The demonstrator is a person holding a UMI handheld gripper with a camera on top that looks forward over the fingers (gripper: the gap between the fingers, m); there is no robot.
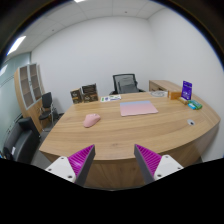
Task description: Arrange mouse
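A pink mouse (92,120) lies on the wooden table (120,135), to the left of a pink mouse mat (138,108) that lies flat near the table's far side. My gripper (115,160) is held well back from the table's near edge, far from both. Its fingers stand wide apart with the magenta pads (80,158) showing, and nothing is between them.
A black office chair (126,83) stands behind the table's far side, another chair (45,105) at the left. Boxes and small items (186,95) sit at the table's far right; framed items (84,94) at the far left. A small object (191,123) lies at the right edge.
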